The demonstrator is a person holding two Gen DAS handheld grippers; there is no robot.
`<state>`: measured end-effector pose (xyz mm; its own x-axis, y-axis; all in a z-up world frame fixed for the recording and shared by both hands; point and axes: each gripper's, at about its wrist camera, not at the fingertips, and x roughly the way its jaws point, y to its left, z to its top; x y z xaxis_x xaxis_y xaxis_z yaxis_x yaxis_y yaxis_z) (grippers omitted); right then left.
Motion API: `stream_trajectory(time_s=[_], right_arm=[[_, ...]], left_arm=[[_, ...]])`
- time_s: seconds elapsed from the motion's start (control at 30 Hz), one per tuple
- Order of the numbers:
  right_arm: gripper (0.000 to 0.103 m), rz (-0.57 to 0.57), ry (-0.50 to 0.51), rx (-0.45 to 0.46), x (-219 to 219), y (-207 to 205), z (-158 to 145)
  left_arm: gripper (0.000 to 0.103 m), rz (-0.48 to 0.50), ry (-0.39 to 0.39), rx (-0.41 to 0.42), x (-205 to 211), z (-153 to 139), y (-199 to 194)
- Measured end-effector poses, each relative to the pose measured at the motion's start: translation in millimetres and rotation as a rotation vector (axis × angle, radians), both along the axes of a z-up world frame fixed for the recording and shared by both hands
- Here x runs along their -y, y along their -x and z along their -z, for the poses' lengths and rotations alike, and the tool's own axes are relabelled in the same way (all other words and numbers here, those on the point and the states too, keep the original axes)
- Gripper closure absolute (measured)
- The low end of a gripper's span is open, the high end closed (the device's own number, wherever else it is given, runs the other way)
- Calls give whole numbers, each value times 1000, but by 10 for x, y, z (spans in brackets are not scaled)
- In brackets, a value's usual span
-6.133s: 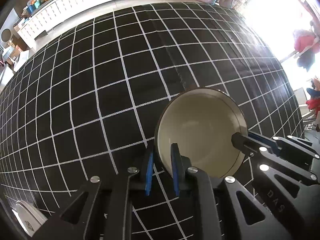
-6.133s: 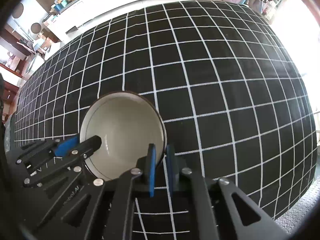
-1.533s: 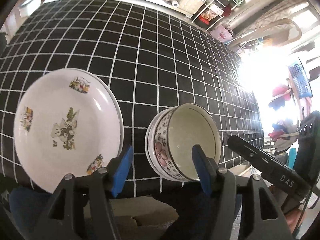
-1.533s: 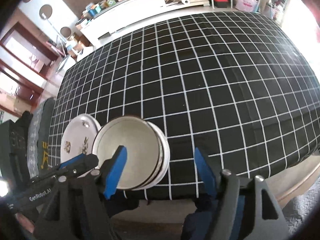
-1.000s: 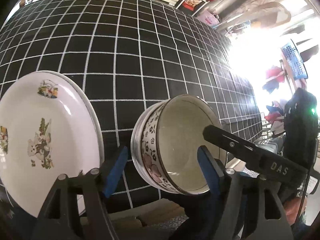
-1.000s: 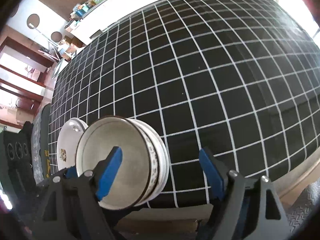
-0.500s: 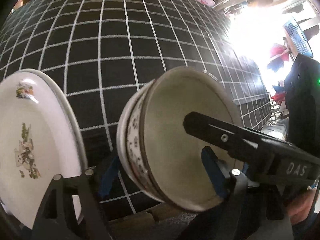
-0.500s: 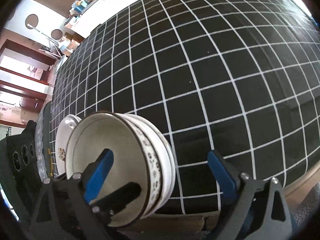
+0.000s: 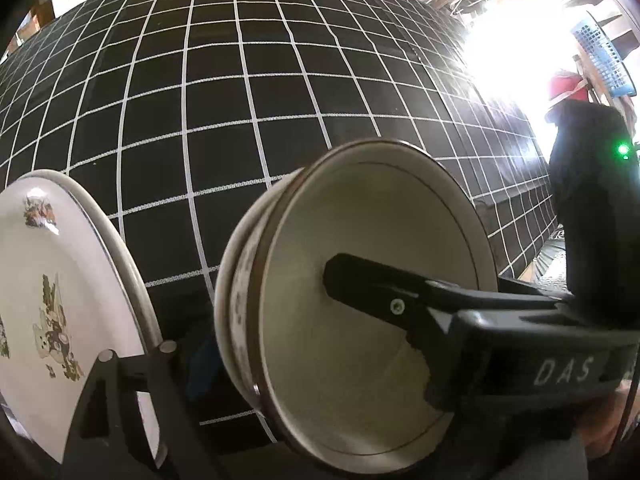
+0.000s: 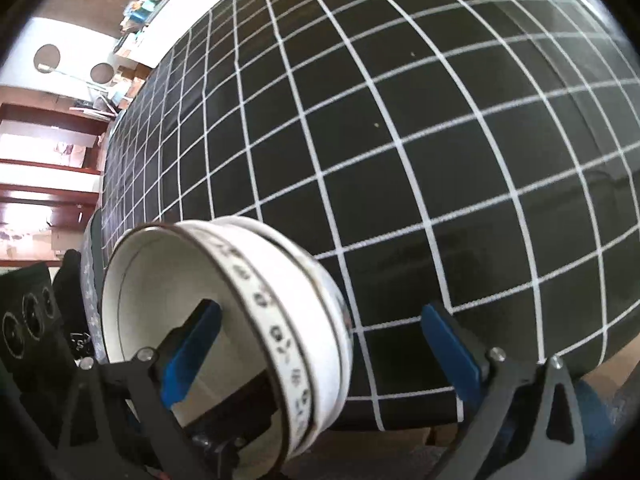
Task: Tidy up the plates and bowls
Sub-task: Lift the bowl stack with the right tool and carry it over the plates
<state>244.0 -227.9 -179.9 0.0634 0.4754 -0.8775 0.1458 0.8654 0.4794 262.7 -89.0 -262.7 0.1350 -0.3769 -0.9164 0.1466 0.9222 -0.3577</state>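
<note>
A stack of nested bowls (image 9: 360, 300) with a patterned rim band stands near the front edge of the black grid tablecloth (image 9: 240, 80); it also shows in the right wrist view (image 10: 248, 320). My left gripper (image 9: 320, 376) is open, its fingers wide on either side of the stack; the right-hand finger is hidden. My right gripper (image 10: 320, 352) is open, its left finger (image 10: 192, 352) inside the top bowl and its right finger (image 10: 452, 352) outside the stack. A white plate stack with bear pictures (image 9: 52, 300) lies left of the bowls.
The table's front edge runs close under both grippers (image 10: 400, 412). The tablecloth stretches far behind the bowls (image 10: 400, 120). White cabinets and clutter line the room's far side (image 10: 132, 32). Bright window glare is at the right (image 9: 512, 48).
Both grippers have moved closer and lower around the bowl stack, which now fills more of each view. The right gripper's finger now reaches deeper into the top bowl.
</note>
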Motion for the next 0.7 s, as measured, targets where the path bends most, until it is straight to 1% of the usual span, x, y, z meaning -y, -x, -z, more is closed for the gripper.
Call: stream_trajectory(time_s=[0.03,0.13,0.37,0.4,0.43,0.47,0.53,0.6,0.67,0.7], right_arm=[[2,-3,2,-3,22,-1,4],[2,-15,-17,-13,77,8,17],[2,-13,-26,-22,173,74,5],[4,-11,-35,-27,128,73,3],[9,-6,-57,-33,90,63,11],[13,6,-103,-47,128,87,24],[24,26,-137,-62,86,93,33],[30,34,-131,-47,82,125,-21],[30,50,-84,-37,91,162,-76],[30,56,-78,-36,73,169,-85]], left_arm=[[19,0,0,2,-54,-27,20],[19,2,-1,3,14,-39,-53],[19,6,-2,-7,25,-43,-172],[19,4,-4,-6,0,-51,-175],[21,5,-7,-3,-36,-69,-144],[23,3,-11,1,-62,-75,-132],[25,-2,-12,2,-81,-77,-125],[26,-6,-11,-1,-92,-67,-107],[27,-2,-13,3,-96,-68,-72],[27,-7,-2,-4,-110,-62,-55]])
